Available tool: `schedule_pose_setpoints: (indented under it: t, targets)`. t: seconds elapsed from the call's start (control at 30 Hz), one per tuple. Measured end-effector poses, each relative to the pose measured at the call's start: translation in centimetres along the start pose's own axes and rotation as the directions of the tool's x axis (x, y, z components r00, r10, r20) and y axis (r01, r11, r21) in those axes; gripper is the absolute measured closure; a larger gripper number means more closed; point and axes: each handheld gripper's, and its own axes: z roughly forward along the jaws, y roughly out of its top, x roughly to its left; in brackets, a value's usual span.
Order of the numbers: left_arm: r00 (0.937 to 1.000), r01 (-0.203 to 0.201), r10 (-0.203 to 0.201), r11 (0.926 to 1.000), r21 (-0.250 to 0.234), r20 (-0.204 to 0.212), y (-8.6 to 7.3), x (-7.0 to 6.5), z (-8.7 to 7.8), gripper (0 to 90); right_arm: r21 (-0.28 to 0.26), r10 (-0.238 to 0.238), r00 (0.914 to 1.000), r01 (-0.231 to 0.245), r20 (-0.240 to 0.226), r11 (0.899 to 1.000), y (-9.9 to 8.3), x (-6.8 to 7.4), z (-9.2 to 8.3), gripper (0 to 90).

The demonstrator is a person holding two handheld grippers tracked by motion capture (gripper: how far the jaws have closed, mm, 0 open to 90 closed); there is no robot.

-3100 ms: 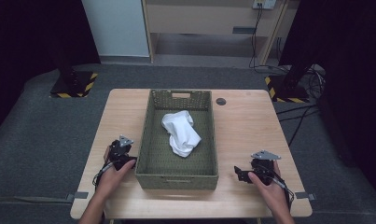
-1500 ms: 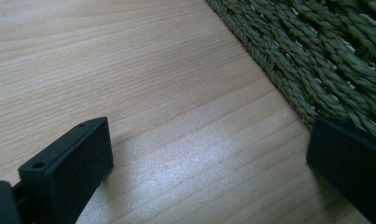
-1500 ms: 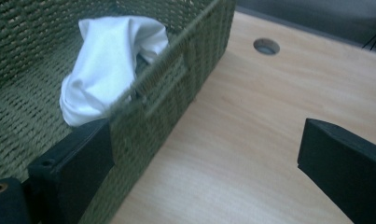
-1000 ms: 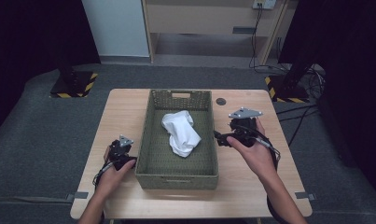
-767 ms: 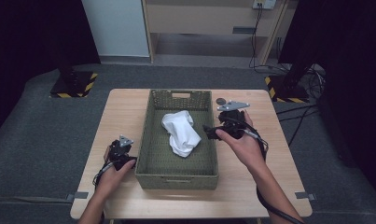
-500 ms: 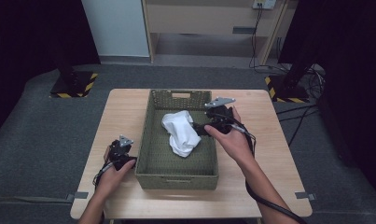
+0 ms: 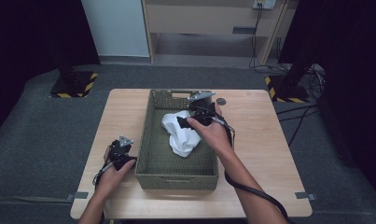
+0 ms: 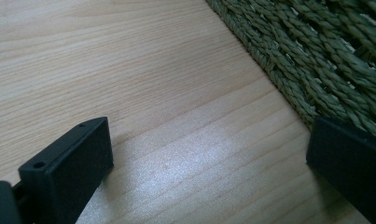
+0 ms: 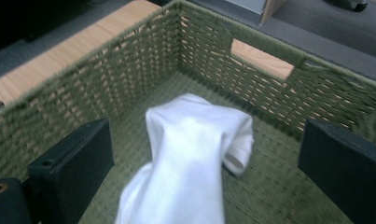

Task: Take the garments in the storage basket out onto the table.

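- The left gripper rests low on the worktop, just beside the left wall of the woven basket, near its front corner, held in the person's left hand.
- In the left gripper view its fingers are spread wide apart with bare wood between them; the green weave of the basket's outer wall lies by the far finger, very close, though whether it touches cannot be told.
- The basket stands in the middle of the worktop, its long sides running away from the person, a cut-out handle in the far end wall.
- The white cloth lies crumpled on the basket floor, in the middle to far half, nearer the right wall than the left.
- The right gripper is over the far part of the basket, at the upper edge of the cloth, with the right hand reaching in across the right rim.
- In the right gripper view its fingers stand wide apart, one on each side of the cloth, which rises between them; they are not pinching it.
- A small dark round object lies on the worktop just beyond the basket's far right corner.
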Motion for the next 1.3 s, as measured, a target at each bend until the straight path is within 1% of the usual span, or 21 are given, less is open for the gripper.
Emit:
schedule_pose_setpoints:
  t: [0.03,0.1,0.17,0.43,0.57,0.63,0.73,0.87,0.93,1.03,1.17,1.3]
  targets:
    - [1.0000,0.000,0.000,1.0000,0.000,0.000,0.0,0.0,0.0,0.0,0.003,0.006,1.0000,-0.006,0.002,1.000,0.1,0.1,0.3,3.1]
    - [1.0000,-0.001,0.001,1.0000,0.000,0.000,0.0,0.0,0.0,0.0,0.014,-0.008,0.9999,0.007,0.009,1.000,0.4,0.1,1.1,3.0]
    - [1.0000,0.000,0.000,1.0000,0.000,0.000,0.0,0.0,0.0,0.0,0.028,-0.007,0.9998,0.006,0.016,1.000,0.4,0.1,1.8,2.9]
    - [1.0000,-0.002,0.002,1.0000,0.002,0.000,0.0,0.0,0.0,0.0,0.069,-0.001,0.9998,0.000,0.019,0.998,-0.4,0.1,4.5,2.8]
    - [1.0000,-0.002,0.002,1.0000,0.003,0.001,0.0,0.0,0.0,0.0,0.107,-0.007,0.9995,0.003,0.032,0.994,-0.8,0.0,5.7,3.3]
    - [1.0000,-0.001,0.001,1.0000,0.002,0.001,0.0,0.0,0.0,0.0,0.119,-0.002,0.9994,-0.002,0.036,0.993,-0.8,-0.1,6.0,3.5]
    - [1.0000,0.000,0.000,1.0000,0.001,0.001,0.0,0.0,0.0,0.0,0.128,0.011,0.9996,-0.014,0.027,0.992,-0.9,-0.1,6.4,3.1]
    - [1.0000,0.000,0.000,1.0000,0.000,0.000,0.0,0.0,0.0,0.0,0.136,0.013,0.9994,-0.017,0.032,0.991,-0.9,0.0,6.9,3.0]
    - [1.0000,0.000,0.000,1.0000,0.000,0.000,0.0,0.0,0.0,0.0,0.144,0.021,0.9993,-0.025,0.031,0.989,-1.1,0.0,7.2,3.5]
    - [1.0000,-0.001,0.001,1.0000,0.001,0.000,0.0,0.0,0.0,0.0,0.153,0.013,0.9995,-0.017,0.027,0.988,-1.4,0.2,7.7,3.7]
    - [1.0000,-0.001,0.001,1.0000,0.001,0.001,0.0,0.0,0.0,0.0,0.161,0.026,0.9993,-0.030,0.028,0.986,-1.5,0.4,8.4,3.6]
    - [1.0000,0.000,0.000,1.0000,0.001,0.001,0.0,0.0,0.0,0.0,0.170,0.026,0.9994,-0.029,0.024,0.985,-1.4,0.6,8.8,3.6]
